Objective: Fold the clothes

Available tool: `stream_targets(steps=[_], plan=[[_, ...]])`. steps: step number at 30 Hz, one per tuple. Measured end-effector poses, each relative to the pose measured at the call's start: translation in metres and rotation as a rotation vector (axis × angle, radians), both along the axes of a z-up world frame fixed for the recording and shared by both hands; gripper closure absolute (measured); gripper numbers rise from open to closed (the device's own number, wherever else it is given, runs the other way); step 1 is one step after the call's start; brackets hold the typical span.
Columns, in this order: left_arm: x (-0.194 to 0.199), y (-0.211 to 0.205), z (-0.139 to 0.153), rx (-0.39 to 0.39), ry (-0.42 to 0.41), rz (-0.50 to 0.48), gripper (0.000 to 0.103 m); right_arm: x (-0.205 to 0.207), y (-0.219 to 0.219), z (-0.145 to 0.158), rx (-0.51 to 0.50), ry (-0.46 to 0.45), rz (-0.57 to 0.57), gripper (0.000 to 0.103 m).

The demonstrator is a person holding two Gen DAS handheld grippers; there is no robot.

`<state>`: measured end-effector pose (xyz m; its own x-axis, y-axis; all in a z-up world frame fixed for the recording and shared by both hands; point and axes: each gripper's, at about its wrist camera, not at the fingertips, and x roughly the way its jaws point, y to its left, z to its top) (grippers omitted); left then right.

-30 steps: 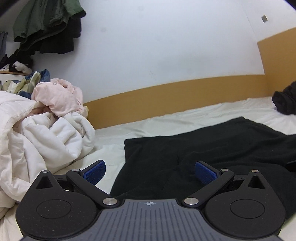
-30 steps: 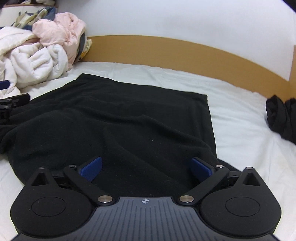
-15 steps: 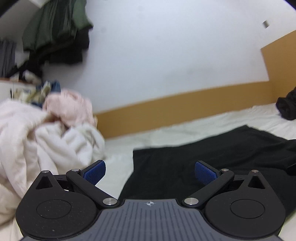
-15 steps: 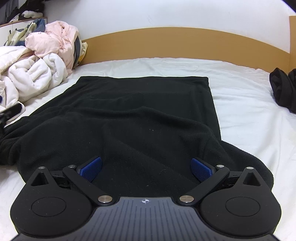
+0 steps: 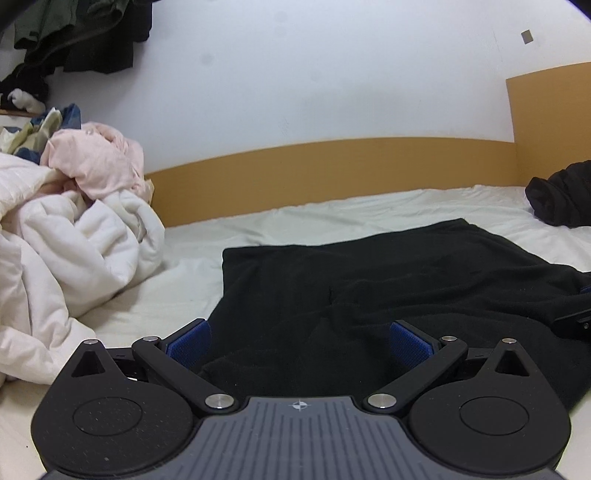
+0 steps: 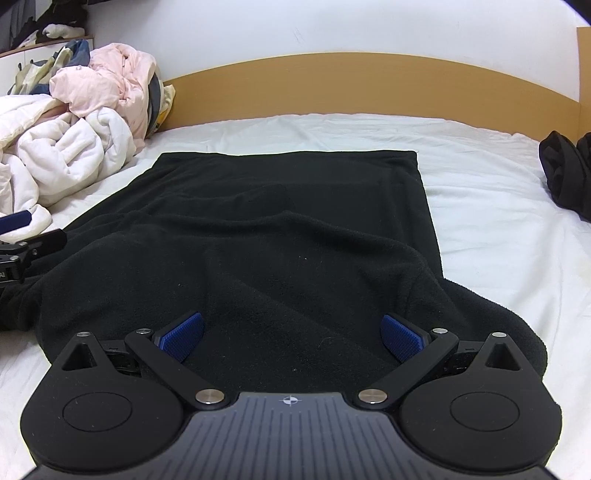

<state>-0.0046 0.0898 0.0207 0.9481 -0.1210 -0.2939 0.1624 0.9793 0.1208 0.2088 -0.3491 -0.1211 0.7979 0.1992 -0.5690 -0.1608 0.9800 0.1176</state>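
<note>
Black fleece garment [image 6: 295,229] lies spread on the bed [image 6: 491,206], roughly mid-mattress, long axis running from the near edge toward the headboard [image 6: 369,85]. Far hem is straight and flat, short of the headboard with bare white sheet between. Near end is rumpled: a raised ridge crosses it and a rounded lobe bulges out toward the right edge of the bed.

Left tool [image 5: 299,343]: spread wide, 2 blue pads apart, nothing between them. It sits low over the garment's near left corner; dark fabric fills the gap ahead of the pads, contact cannot be told. In the right wrist view it shows at the far left, beside the garment's left side.

Right tool [image 6: 291,334]: also spread wide, nothing gripped. It hangs low over the near end of the garment, fabric directly beneath and ahead of both pads; whether they touch it cannot be told.

Heap of white bedding [image 5: 66,251] piled at the left side of the bed, a pale pink garment [image 6: 107,85] on top, near the headboard's left end. Apart from the fleece.

Dark bundled clothing [image 6: 565,170] rests at the right edge of the bed, well apart from the spread garment.

More dark clothes [image 5: 77,33] hang on the wall at upper left.
</note>
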Motion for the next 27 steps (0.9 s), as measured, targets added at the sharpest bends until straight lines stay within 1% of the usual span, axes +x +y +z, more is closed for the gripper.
stream_targets(steps=[10,13,15,17,18,20,22,23,25,26,27], plan=[[-0.006,0.012,0.003,-0.078,-0.023,0.004,0.001,0.001,-0.004,0.0,0.003,0.002,0.003,0.0],[-0.02,0.023,0.008,-0.137,-0.002,-0.053,0.001,0.003,-0.007,0.0,0.017,0.007,0.005,0.0],[-0.033,0.03,0.013,-0.127,0.019,-0.101,0.001,0.005,-0.006,0.0,0.01,0.01,0.005,0.0],[-0.051,0.038,0.015,-0.065,0.013,-0.178,0.001,0.006,-0.005,-0.001,0.006,0.011,0.002,0.0],[-0.06,0.041,0.015,-0.017,0.006,-0.216,0.001,0.006,-0.005,-0.001,0.006,0.01,-0.001,0.0],[-0.074,0.044,0.013,0.136,0.003,-0.257,0.001,0.001,-0.004,0.002,-0.006,-0.009,-0.002,0.0],[-0.077,0.041,0.011,0.204,0.032,-0.297,0.001,-0.007,-0.003,0.006,-0.022,-0.047,-0.001,0.001],[-0.079,0.039,0.01,0.239,0.047,-0.317,0.001,-0.018,-0.002,0.013,-0.056,-0.108,0.023,0.002],[-0.082,0.036,0.008,0.308,0.076,-0.358,0.001,-0.047,0.002,0.031,-0.167,-0.242,0.065,0.002],[-0.083,0.034,0.008,0.342,0.091,-0.378,0.001,-0.062,0.003,0.038,-0.212,-0.282,0.096,0.002],[-0.085,0.032,0.007,0.376,0.105,-0.398,0.001,-0.073,0.001,0.039,-0.225,-0.292,0.133,0.002]])
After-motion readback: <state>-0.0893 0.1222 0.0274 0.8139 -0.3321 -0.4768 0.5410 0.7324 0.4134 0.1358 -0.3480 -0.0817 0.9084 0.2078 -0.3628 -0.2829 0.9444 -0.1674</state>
